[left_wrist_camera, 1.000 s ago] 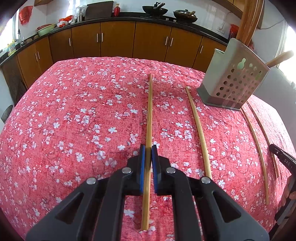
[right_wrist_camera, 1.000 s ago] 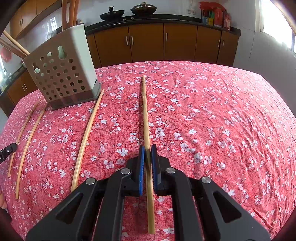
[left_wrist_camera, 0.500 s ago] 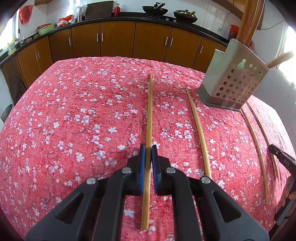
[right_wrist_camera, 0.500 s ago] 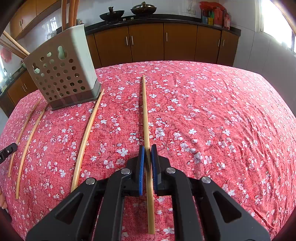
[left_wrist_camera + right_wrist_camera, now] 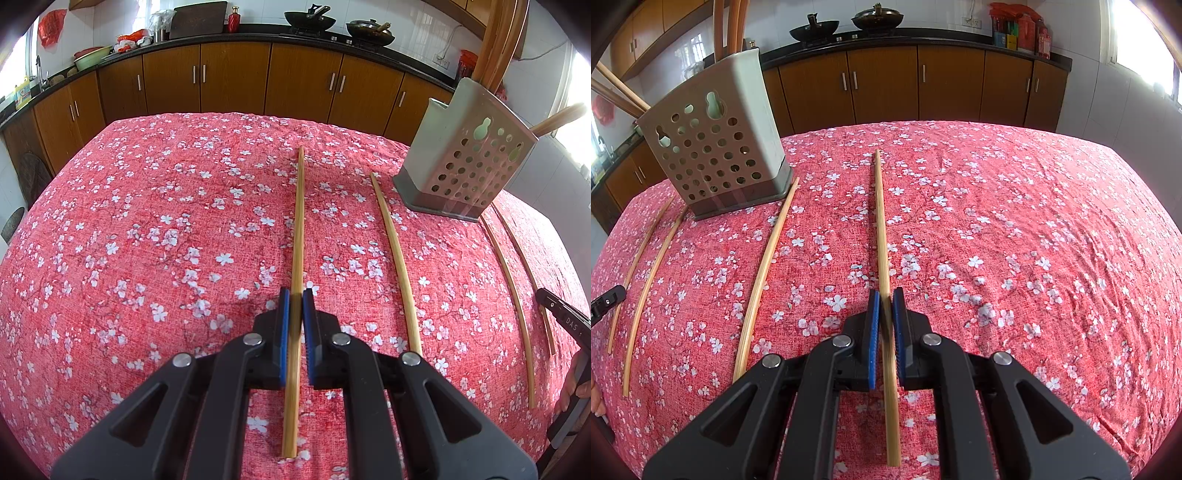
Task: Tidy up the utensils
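The tabletop (image 5: 147,221), under a red floral cloth, carries a perforated grey utensil holder (image 5: 465,155) that already has several wooden sticks standing in it, so part of the sorting looks done. The rest is not: six chopsticks lie flat on the cloth. Seen from the left wrist, one chopstick (image 5: 393,254) lies just left of the holder's base and two more (image 5: 511,291) run toward the camera from its right side; from the right wrist, one (image 5: 764,273) starts at the holder's right corner. The left gripper (image 5: 293,321) has its jaws clenched on a chopstick (image 5: 299,221) well left of the holder, and the right gripper (image 5: 884,321) is likewise clamped on a chopstick (image 5: 881,221) right of the holder; both sticks appear to rest on the cloth, not lifted. Compared with a second ago, nothing has visibly moved: same grips, same layout.
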The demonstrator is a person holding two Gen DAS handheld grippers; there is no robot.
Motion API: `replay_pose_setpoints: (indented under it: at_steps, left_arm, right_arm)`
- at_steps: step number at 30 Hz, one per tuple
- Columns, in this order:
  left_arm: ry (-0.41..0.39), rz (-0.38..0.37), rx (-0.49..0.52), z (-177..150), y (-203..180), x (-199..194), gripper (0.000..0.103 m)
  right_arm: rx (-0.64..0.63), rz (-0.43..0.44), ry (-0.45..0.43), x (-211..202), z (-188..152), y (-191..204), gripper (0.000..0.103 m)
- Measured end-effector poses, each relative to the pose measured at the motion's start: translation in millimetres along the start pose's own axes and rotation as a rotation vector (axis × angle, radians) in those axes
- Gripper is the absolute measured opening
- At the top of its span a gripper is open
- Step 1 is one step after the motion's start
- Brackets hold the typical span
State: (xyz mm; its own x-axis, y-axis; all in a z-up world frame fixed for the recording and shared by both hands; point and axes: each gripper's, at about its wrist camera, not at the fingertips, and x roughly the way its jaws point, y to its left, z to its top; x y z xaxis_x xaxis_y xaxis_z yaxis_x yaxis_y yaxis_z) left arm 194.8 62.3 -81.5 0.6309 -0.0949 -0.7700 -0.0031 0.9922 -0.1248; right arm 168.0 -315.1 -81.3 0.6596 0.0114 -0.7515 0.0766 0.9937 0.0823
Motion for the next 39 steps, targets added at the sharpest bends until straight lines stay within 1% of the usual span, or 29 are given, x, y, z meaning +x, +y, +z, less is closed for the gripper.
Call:
replay_pose_setpoints:
  at_steps: [22, 28, 32, 39]
  left_arm:
    - [0.000, -0.002, -0.003, 1, 0, 0, 0.010]
    - [0.000, 0.007, 0.007, 1, -3, 1, 0.010]
    - [0.003, 0.024, 0.038, -5, -7, -5, 0.010]
    - [0.007, 0.020, 0.065, -18, -13, -14, 0.009]
  right_arm:
    - [0.001, -0.001, 0.000, 0, 0, -1, 0.009]
    - [0.006, 0.004, 0.000, 0, 0, 0, 0.009]
    - [0.005, 0.007, 0.001, -4, -5, 0, 0.009]
    - [0.011, 0.032, 0.002, -11, -18, 0, 0.009]
